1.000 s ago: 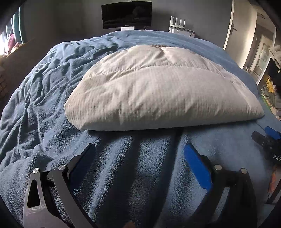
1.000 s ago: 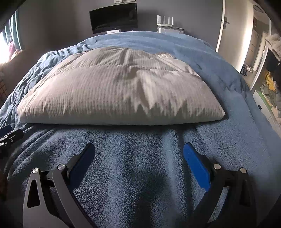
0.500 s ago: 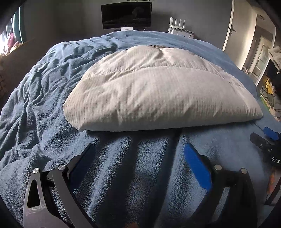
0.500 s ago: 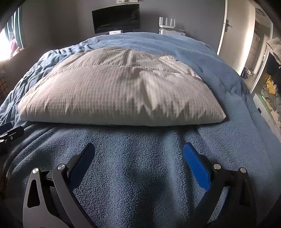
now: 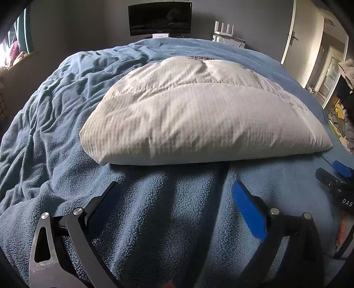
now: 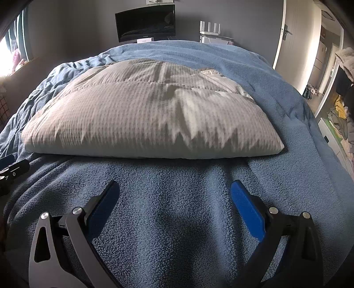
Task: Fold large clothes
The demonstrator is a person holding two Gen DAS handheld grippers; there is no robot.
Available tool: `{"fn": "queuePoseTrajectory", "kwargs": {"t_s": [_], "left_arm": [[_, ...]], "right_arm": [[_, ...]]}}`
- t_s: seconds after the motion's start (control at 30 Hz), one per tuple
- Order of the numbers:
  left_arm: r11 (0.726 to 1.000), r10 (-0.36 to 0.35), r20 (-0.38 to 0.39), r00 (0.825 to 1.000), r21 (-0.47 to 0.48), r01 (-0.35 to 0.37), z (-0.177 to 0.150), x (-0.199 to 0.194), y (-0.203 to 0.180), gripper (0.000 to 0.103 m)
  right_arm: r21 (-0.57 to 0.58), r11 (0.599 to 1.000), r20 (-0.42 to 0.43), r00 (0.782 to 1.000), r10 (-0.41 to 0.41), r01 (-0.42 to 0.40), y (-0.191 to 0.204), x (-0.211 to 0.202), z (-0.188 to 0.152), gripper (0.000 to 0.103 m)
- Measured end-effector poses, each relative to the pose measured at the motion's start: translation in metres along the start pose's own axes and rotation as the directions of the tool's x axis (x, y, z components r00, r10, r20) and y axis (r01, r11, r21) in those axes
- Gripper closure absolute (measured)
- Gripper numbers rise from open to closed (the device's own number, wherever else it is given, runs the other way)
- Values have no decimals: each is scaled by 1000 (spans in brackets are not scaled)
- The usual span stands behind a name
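Observation:
A white puffy quilted garment (image 5: 199,115) lies folded flat on the blue fleece blanket (image 5: 154,221) in the middle of the bed; it also shows in the right wrist view (image 6: 143,117). My left gripper (image 5: 174,188) is open and empty, low over the blanket just short of the garment's near edge, toward its left half. My right gripper (image 6: 174,188) is open and empty, just short of the near edge toward its right half. The right gripper shows at the right edge of the left wrist view (image 5: 336,179); the left gripper shows at the left edge of the right wrist view (image 6: 13,168).
A dark monitor (image 5: 160,17) and a white router (image 5: 223,28) stand beyond the bed's far end. A white door (image 6: 294,33) and cluttered shelves (image 6: 338,106) are on the right. A window (image 5: 13,51) is at the left. The blanket is rumpled at the left (image 5: 44,106).
Both grippers have drifted slightly, so the garment sits a little lower and closer in both views. Both stay open and empty. The garment has not moved.

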State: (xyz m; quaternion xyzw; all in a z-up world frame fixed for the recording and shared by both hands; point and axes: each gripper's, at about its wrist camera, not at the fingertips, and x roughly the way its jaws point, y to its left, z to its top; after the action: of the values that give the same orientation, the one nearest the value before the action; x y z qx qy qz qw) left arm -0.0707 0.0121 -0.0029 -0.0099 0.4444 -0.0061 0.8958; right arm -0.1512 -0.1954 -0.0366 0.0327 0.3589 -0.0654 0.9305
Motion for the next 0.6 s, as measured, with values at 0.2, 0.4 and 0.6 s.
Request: {"fn": "queuePoseTrajectory", "kwargs": {"t_s": [0.2,0.4,0.6], "left_arm": [[1000,1,-1,1000,1,-1,0,0,-1,7],[1000,2,-1,1000,-1,-2,0,0,-1,7],[1000,2,-2,1000,-1,-2,-1,0,-1,7]], "right_arm": [[0,1000,0,1000,-1,1,0,0,0,7],[-1,1000,0,1000,-1,1,0,1,0,7],[-1,1000,0,1000,-2,2,1,1,0,7]]}}
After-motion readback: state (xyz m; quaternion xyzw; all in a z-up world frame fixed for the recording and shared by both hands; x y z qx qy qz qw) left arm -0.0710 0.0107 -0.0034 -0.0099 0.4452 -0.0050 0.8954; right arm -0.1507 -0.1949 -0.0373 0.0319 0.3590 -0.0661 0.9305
